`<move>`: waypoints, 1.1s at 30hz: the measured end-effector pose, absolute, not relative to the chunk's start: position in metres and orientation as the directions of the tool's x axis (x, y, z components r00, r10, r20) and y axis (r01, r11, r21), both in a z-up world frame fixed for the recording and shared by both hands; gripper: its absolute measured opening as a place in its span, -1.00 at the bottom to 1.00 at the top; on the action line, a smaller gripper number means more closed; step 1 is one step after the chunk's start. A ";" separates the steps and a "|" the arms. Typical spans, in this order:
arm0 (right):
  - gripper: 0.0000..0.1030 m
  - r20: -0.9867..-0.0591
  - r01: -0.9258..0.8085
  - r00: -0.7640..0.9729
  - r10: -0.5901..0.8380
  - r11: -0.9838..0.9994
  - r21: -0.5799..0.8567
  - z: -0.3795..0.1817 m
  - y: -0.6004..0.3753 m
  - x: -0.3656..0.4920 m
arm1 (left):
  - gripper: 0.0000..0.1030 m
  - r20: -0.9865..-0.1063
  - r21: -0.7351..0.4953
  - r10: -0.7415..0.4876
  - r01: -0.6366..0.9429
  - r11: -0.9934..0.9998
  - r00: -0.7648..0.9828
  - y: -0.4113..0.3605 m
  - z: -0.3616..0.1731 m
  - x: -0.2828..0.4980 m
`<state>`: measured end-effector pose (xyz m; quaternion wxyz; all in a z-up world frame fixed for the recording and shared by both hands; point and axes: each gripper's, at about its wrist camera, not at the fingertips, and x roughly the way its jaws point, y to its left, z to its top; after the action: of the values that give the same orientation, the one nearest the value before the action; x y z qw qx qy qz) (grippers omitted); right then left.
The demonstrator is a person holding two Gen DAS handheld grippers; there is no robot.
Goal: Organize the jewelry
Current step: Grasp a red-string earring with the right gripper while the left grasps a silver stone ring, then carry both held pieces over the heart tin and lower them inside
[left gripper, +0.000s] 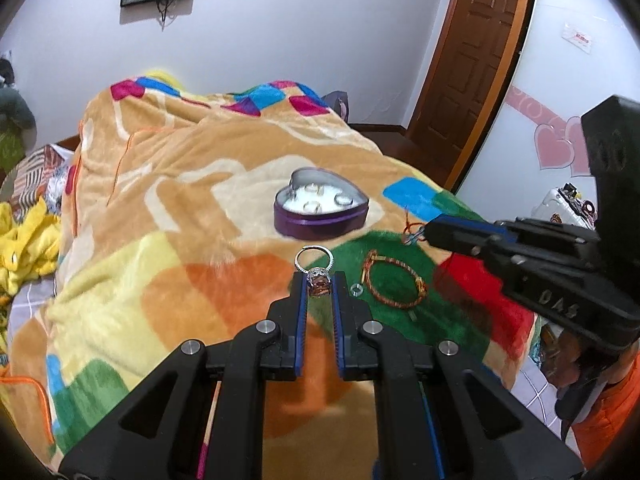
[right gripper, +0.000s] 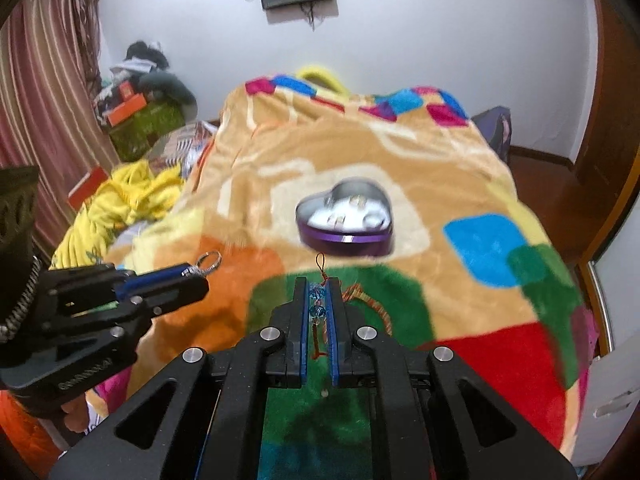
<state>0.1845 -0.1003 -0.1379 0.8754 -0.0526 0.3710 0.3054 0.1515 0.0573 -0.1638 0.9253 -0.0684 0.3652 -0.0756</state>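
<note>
The left claw [left gripper: 319,280] pinches a silver ring [left gripper: 314,258] and the right claw [right gripper: 319,300] pinches a blue-beaded red cord charm [right gripper: 317,300] (both lifted off the bed), above the blanket [left gripper: 180,208] where a braided bracelet [left gripper: 396,280] and open heart-shaped tin [left gripper: 320,208] lie.

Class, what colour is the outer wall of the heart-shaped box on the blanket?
Purple; the heart-shaped box shows sharpest in the left wrist view.
</note>
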 end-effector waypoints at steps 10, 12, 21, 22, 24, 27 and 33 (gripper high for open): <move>-0.86 -0.605 -0.571 0.607 0.516 0.812 0.120 -0.103 -0.104 0.195 | -0.80 -0.627 -0.160 -0.178 0.098 0.982 0.758 0.056 -0.143 0.176; -0.86 -0.594 -0.572 0.616 0.518 0.812 0.114 -0.098 -0.103 0.199 | -0.80 -0.621 -0.157 -0.174 0.096 0.983 0.765 0.058 -0.141 0.182; -0.86 -0.568 -0.581 0.633 0.527 0.808 0.102 -0.092 -0.093 0.221 | -0.80 -0.611 -0.168 -0.164 0.075 0.983 0.774 0.068 -0.141 0.210; -0.86 -0.567 -0.583 0.631 0.530 0.806 0.104 -0.093 -0.092 0.224 | -0.80 -0.612 -0.170 -0.162 0.072 0.983 0.774 0.069 -0.142 0.212; -0.86 -0.566 -0.587 0.629 0.534 0.803 0.105 -0.094 -0.090 0.229 | -0.80 -0.614 -0.172 -0.158 0.065 0.983 0.773 0.071 -0.144 0.219; -0.86 -0.568 -0.595 0.622 0.539 0.797 0.106 -0.097 -0.085 0.237 | -0.80 -0.621 -0.171 -0.156 0.062 0.983 0.768 0.074 -0.148 0.228; -0.86 -0.584 -0.604 0.601 0.546 0.789 0.117 -0.106 -0.076 0.255 | -0.80 -0.646 -0.163 -0.159 0.068 0.984 0.747 0.074 -0.161 0.248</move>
<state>0.2548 -0.0755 -0.1063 0.8935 -0.0464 0.3099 0.3217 0.2485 0.0741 -0.1612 0.9323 -0.0644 0.3507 -0.0609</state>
